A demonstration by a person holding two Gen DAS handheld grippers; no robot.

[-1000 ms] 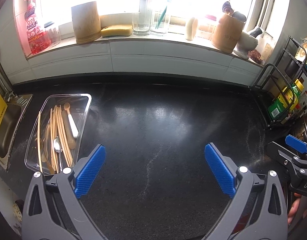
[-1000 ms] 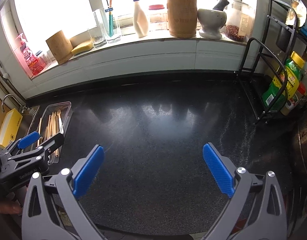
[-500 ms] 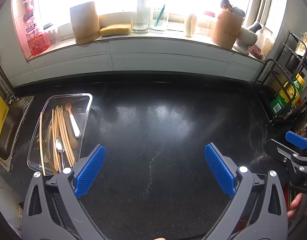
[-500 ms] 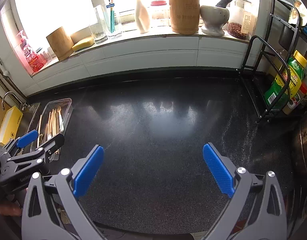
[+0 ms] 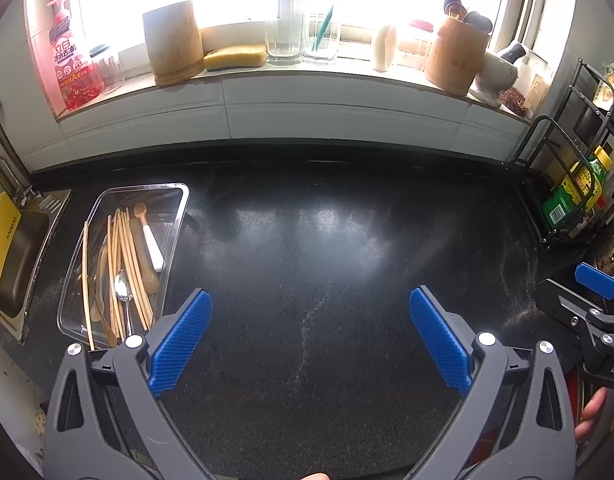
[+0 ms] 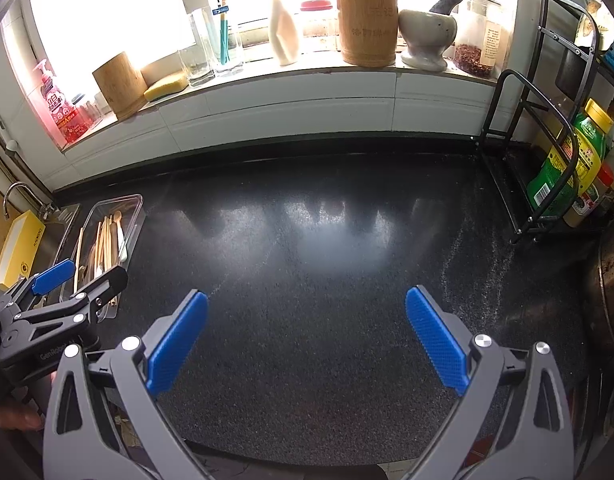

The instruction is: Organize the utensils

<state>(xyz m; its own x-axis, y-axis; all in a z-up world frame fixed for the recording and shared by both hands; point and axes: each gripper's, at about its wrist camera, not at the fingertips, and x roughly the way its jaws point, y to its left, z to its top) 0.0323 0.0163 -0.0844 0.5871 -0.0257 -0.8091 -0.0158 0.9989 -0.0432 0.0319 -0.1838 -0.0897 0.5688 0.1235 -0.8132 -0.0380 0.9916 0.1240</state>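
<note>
Since a second ago, both cameras have drawn back slightly.

Left wrist view: left hand-held gripper spread, empty, above the tabletop; utensils lie mixed in the clear tray beside the sink.

Right wrist view: right hand-held gripper spread, empty, well apart from that tray.

Both wrist views look down and forward over the dark worktop toward the windowsill, sharing the utensil tray at left.

"GenRobot" is printed on the grey left gripper; the flat yellow cardboard box reads "KADEGO", roughly.
</note>
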